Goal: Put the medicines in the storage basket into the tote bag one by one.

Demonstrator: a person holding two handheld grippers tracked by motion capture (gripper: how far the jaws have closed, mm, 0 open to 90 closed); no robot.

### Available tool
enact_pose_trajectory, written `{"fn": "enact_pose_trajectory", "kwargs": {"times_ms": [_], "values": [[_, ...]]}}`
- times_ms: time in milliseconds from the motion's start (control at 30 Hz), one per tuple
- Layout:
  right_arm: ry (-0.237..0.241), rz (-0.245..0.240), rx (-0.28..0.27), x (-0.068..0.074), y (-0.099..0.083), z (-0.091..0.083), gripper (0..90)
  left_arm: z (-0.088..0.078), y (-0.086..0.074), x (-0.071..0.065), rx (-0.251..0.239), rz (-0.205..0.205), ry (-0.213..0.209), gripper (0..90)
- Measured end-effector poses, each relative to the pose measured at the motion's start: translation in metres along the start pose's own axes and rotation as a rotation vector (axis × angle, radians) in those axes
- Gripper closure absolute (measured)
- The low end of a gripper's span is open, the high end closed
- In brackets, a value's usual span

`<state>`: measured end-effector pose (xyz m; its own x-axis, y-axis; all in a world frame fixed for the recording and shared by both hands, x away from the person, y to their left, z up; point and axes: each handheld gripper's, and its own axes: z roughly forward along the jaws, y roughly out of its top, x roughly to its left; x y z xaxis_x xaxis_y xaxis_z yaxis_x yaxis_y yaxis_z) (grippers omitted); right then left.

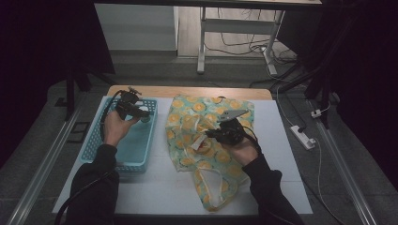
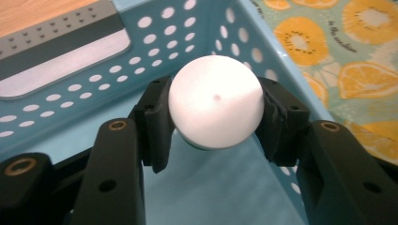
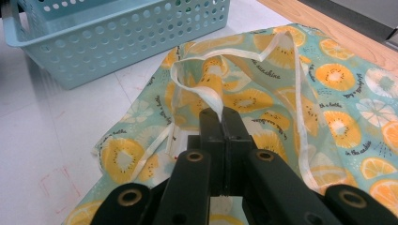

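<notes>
My left gripper (image 2: 215,118) is shut on a white ball (image 2: 213,101), one black pad on each side, with a hint of green under the ball. It hangs over the inside of a light blue perforated basket (image 2: 70,89). In the high view the left gripper (image 1: 141,115) is above the basket (image 1: 141,161) at the table's left. My right gripper (image 3: 220,115) is shut on the pale hem (image 3: 206,91) of a teal fabric bag printed with orange slices (image 3: 338,117), lifting that edge. The right gripper (image 1: 209,136) sits over the middle of the bag (image 1: 187,119).
A white mat (image 1: 281,154) covers a wooden table (image 1: 187,91). The basket (image 3: 117,37) stands just left of the bag. A power strip (image 1: 302,137) and cables lie on the floor to the right. A desk's legs (image 1: 202,42) stand behind.
</notes>
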<state>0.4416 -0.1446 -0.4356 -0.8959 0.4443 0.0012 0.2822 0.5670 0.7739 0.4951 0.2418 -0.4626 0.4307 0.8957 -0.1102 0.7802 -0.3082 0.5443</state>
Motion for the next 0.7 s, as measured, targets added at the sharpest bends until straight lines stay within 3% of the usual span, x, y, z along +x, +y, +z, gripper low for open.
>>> {"fn": "enact_pose_trajectory", "kwargs": {"times_ms": [233, 700], "values": [[-0.001, 0.002, 0.000, -0.001, 0.000, 0.000, 90.0, -0.011, -0.001, -0.007, -0.013, 0.034, 0.000, 50.4], [-0.003, -0.003, -0.003, 0.000, 0.001, -0.001, 90.0, -0.039, -0.007, -0.017, -0.036, 0.060, -0.031, 50.4]]}}
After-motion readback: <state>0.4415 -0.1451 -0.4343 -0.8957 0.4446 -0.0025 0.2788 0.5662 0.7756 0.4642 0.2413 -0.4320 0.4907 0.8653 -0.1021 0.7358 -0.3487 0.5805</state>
